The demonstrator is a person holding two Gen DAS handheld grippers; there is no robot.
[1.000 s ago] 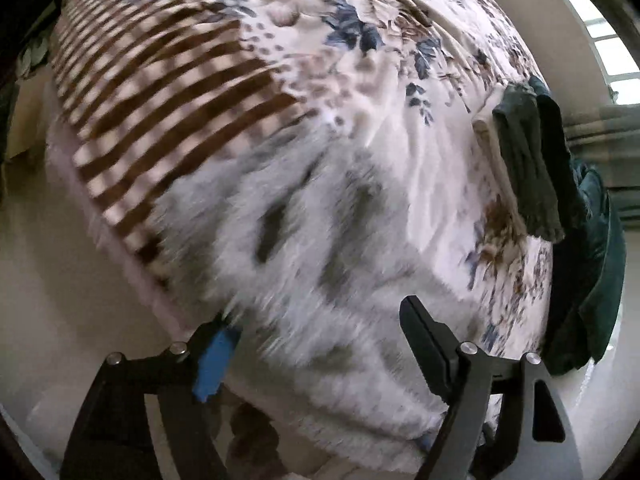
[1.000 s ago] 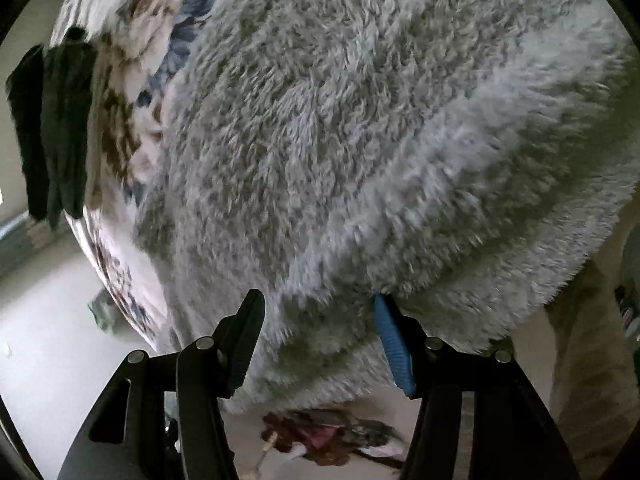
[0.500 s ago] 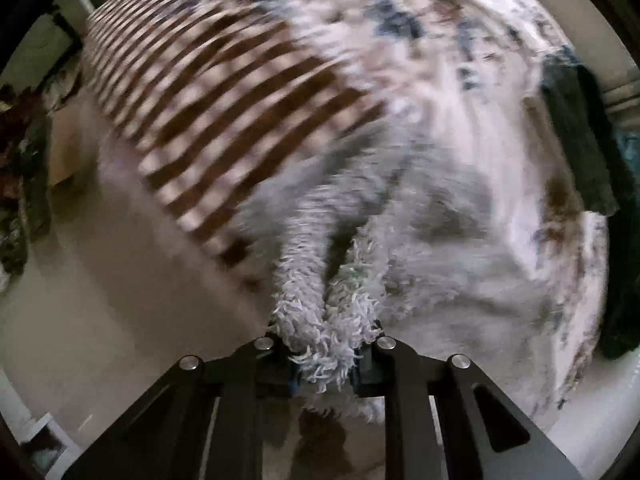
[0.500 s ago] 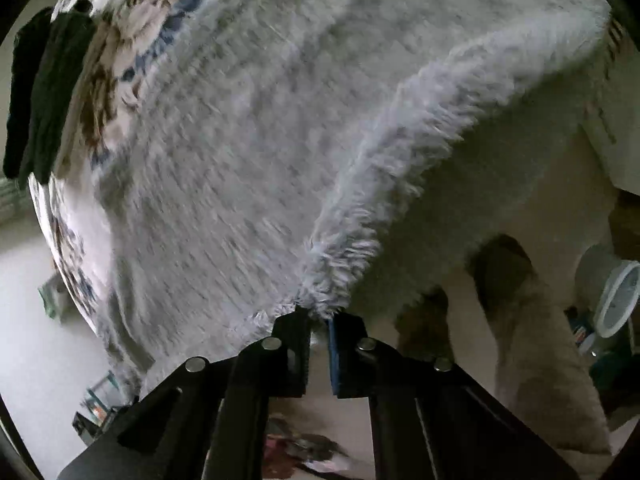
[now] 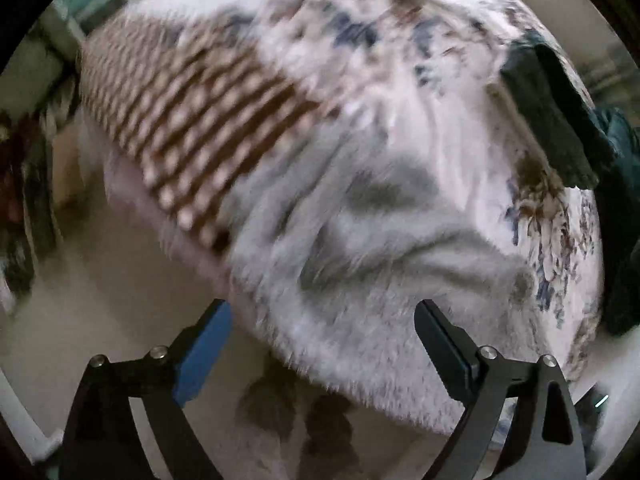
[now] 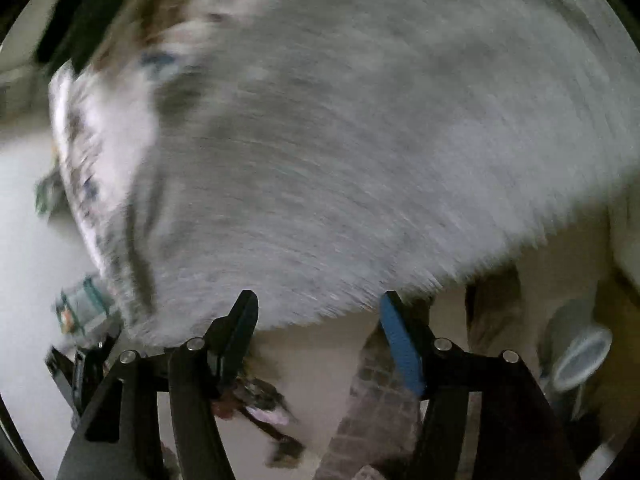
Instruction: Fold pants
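The left gripper [image 5: 322, 320] has just sprung wide, empty, above the fuzzy grey pants [image 5: 360, 248] lying on the floral bed [image 5: 400, 80]. The right gripper [image 6: 318, 312] has likewise just opened, holding nothing, over the pants' edge.

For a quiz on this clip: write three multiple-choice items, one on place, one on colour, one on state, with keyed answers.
1. Where do the pants lie?
A. on the bed's near edge
B. on the floor
C. on a chair

2. What colour are the pants?
A. red
B. grey
C. black

3. How is the left gripper?
A. shut on the pants
B. open
C. out of view

Answers:
1 A, the fleece drapes over the bedspread edge.
2 B, the fluffy pile is pale grey.
3 B, its jaws stand wide apart, having just opened, gripping nothing.
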